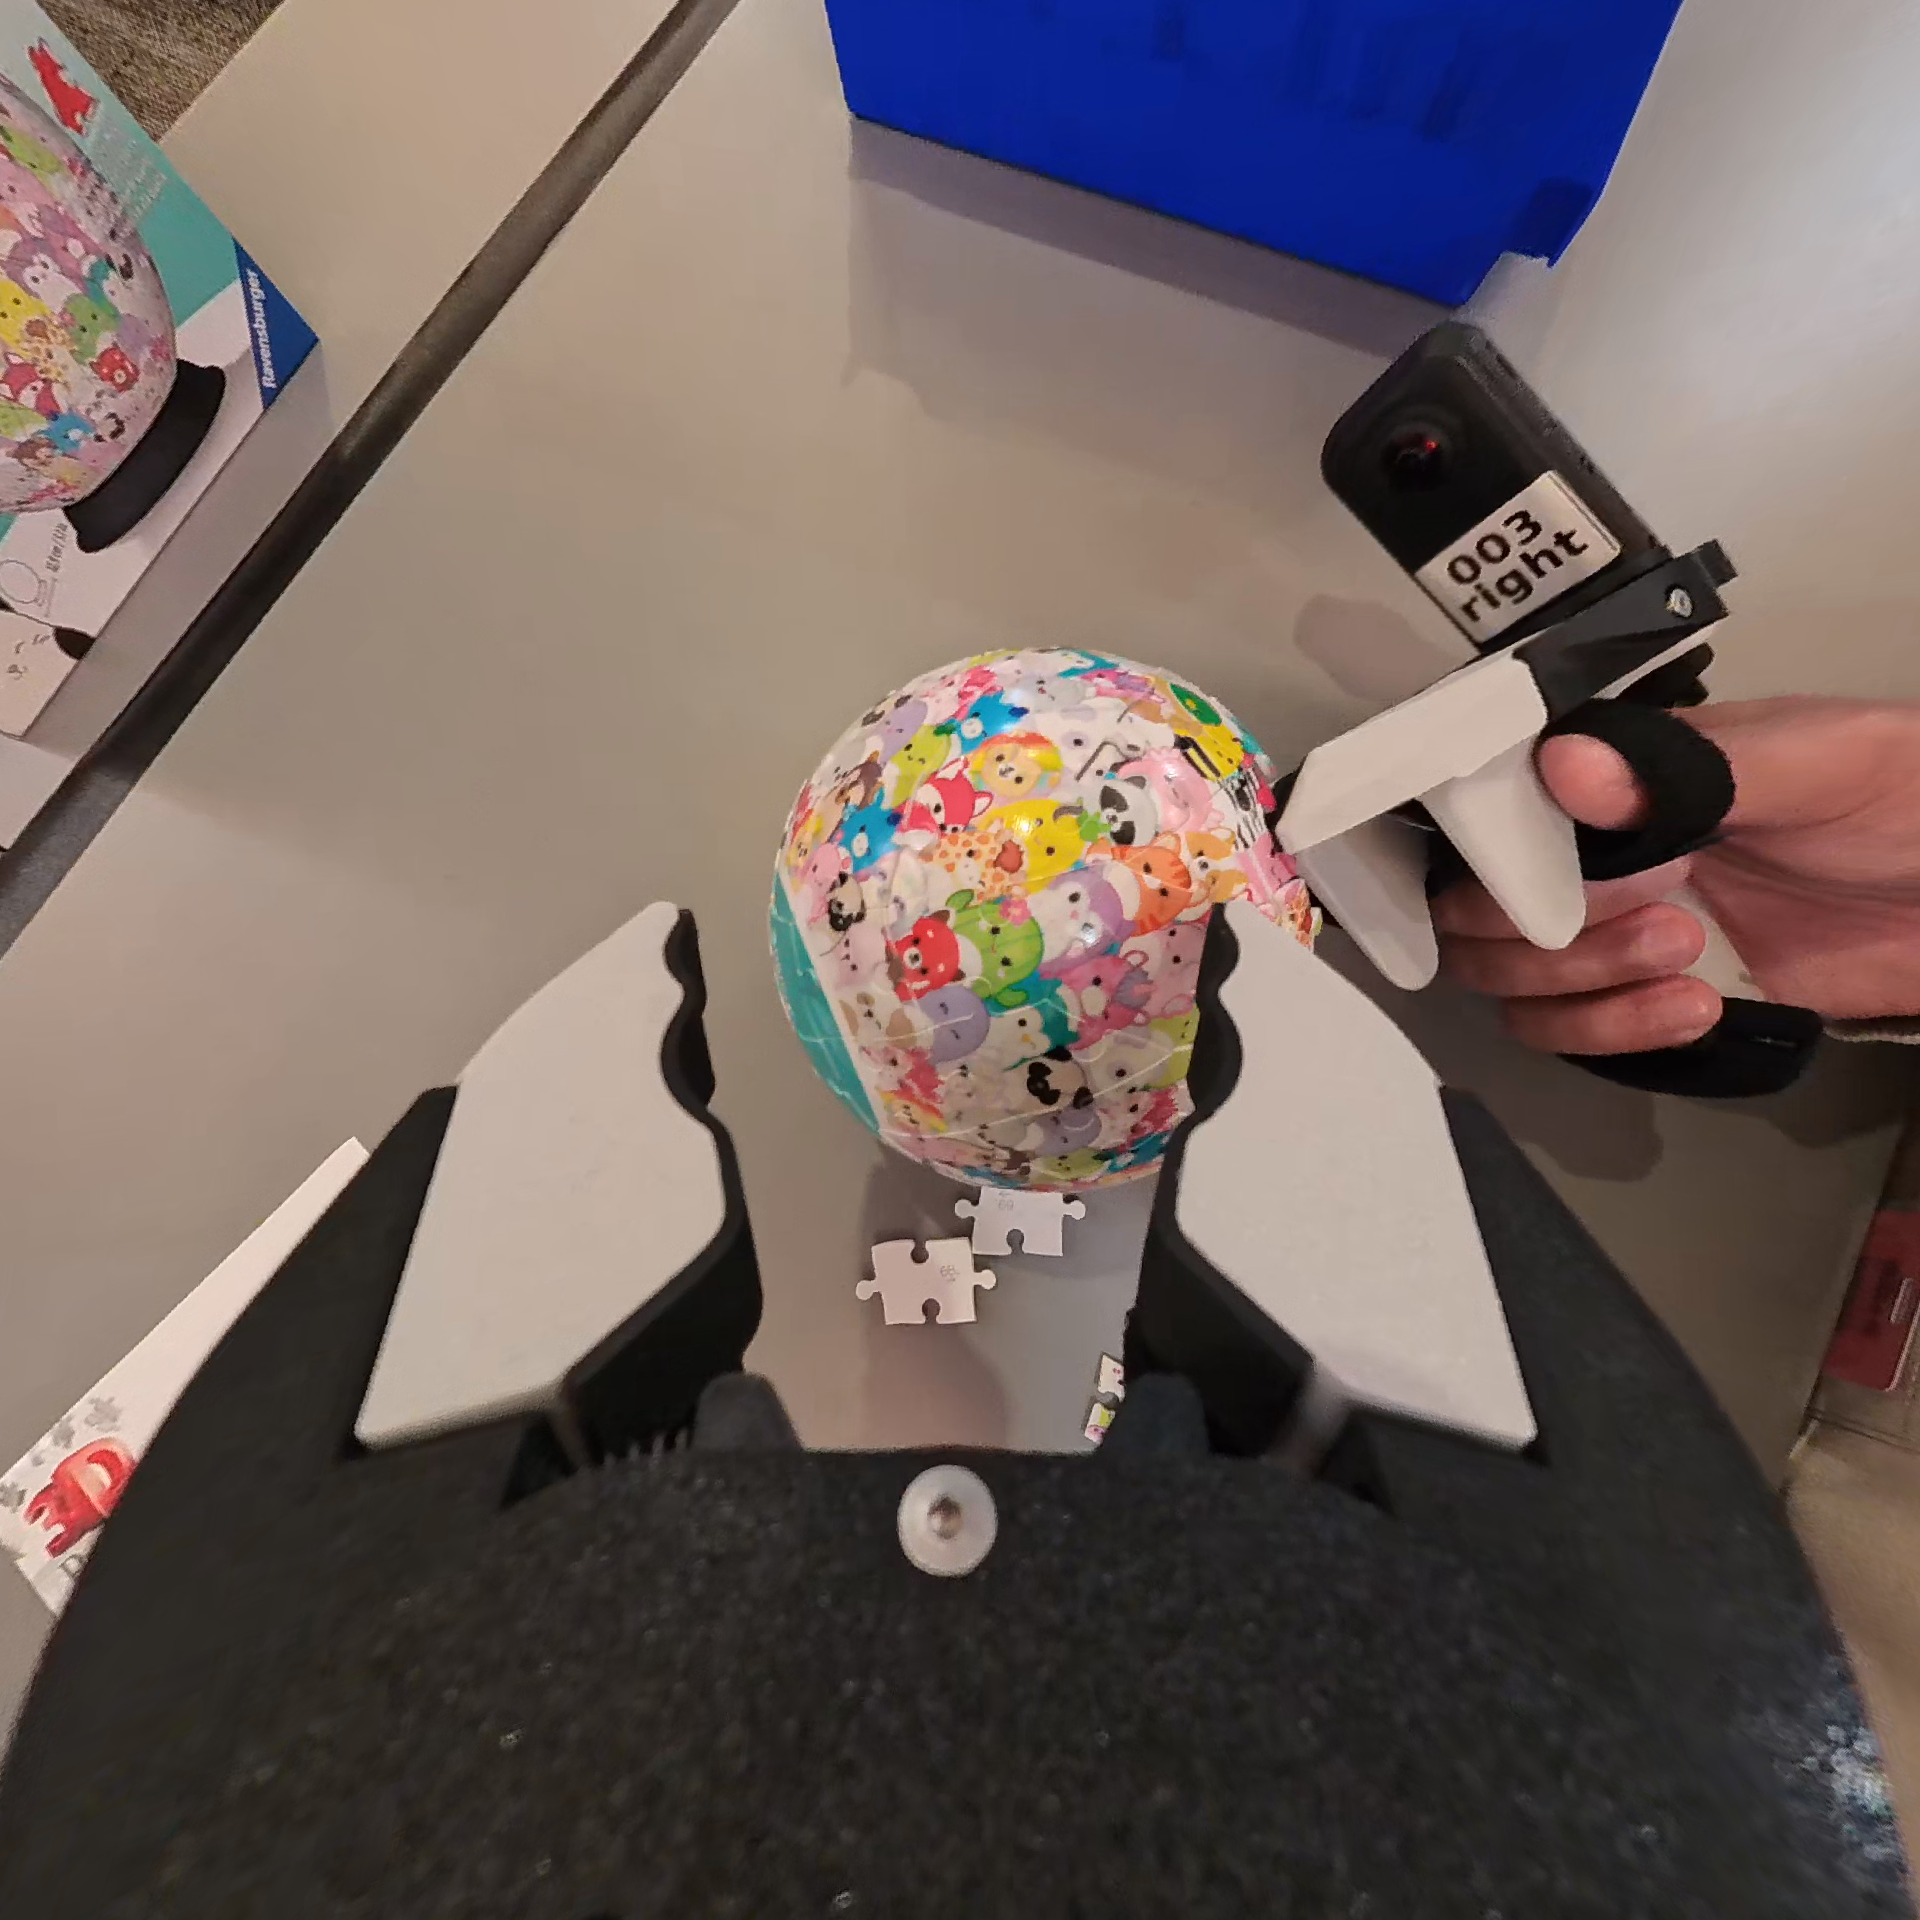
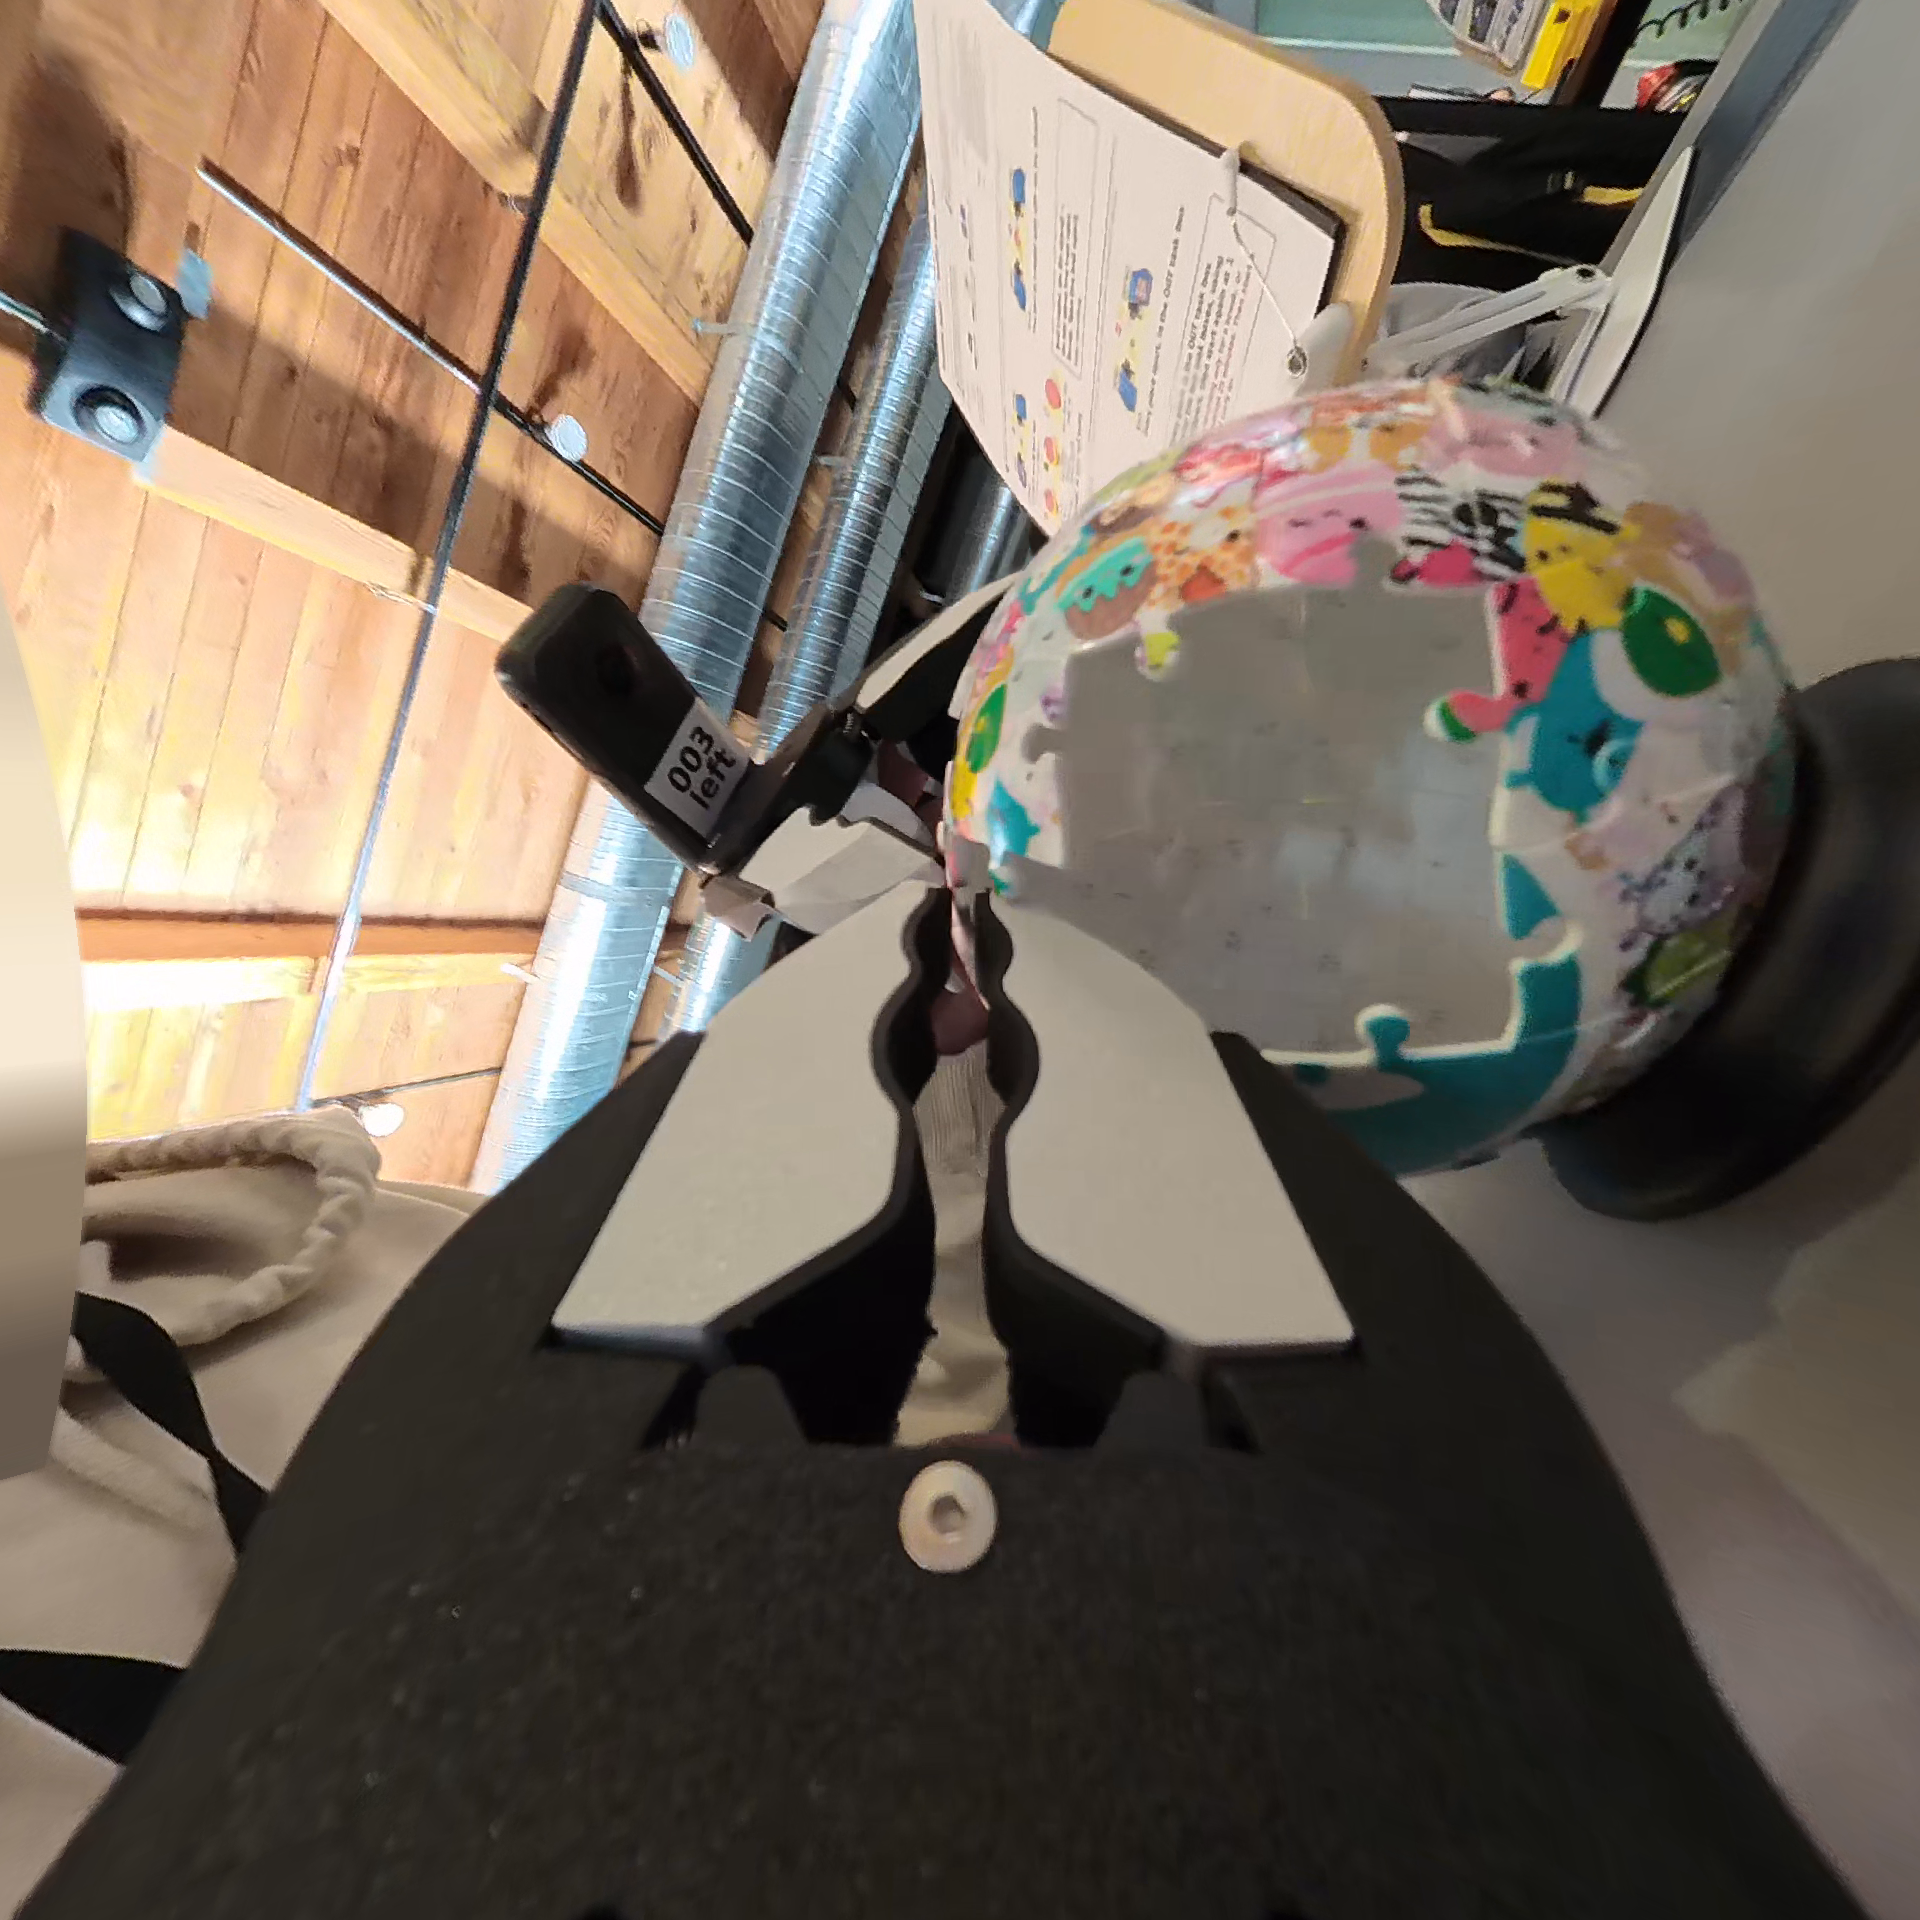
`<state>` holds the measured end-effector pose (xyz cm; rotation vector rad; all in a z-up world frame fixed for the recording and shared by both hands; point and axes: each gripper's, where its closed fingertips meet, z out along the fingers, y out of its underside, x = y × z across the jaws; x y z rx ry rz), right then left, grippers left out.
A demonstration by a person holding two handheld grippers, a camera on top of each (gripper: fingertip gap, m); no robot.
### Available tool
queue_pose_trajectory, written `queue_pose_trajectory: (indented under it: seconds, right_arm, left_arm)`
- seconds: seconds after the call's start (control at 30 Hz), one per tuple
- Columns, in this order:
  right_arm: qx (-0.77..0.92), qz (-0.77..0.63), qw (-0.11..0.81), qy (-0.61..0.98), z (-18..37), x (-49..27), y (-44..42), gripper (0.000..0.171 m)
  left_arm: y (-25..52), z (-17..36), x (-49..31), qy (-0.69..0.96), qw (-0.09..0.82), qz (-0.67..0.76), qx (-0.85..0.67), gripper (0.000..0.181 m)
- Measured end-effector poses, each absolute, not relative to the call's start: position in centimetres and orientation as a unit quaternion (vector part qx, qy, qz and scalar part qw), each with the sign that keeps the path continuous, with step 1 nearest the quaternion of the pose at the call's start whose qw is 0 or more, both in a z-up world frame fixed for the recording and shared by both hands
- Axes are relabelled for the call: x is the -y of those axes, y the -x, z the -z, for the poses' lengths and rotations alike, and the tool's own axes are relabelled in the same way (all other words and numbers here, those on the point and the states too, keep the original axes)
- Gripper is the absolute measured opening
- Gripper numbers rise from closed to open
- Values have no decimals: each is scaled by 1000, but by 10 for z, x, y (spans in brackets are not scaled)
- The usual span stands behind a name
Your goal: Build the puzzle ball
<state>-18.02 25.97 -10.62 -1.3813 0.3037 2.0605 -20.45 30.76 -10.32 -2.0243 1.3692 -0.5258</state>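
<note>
On the grey table (image 1: 644, 582) the ball (image 1: 1023, 914) sits on a black stand (image 2: 1704, 935), big gap in its shell. Left hand-held gripper (image 1: 951, 961) is spread wide, ball touching its right finger. Right hand-held gripper (image 2: 961, 951) is nearly clenched on nothing, tips at the ball's side. Two loose pieces (image 1: 971, 1252), a blue bin (image 1: 1247, 114) and the box (image 1: 114, 364) nearby; wooden ceiling above.

Lettered stickers (image 1: 1519, 561) on cameras (image 1: 1455, 457), puzzle box (image 1: 125, 343).

Grey tabletop, workshop-looking room

Smooth grey table (image 1: 727, 520) with a dark seam (image 1: 416, 364) running diagonally on the left; wood plank ceiling (image 2: 312, 520) overhead, warm light on it, plus shiny silver ducts (image 2: 790, 364) running alongside.
</note>
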Motion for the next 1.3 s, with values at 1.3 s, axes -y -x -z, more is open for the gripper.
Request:
queue_pose_trajectory:
  seconds: [1.3]
  right_arm:
    - [-131, -817, 304, 473, 101, -260, 179, 7]
  left_arm:
    - [203, 93, -327, 775, 328, 175, -510, 64]
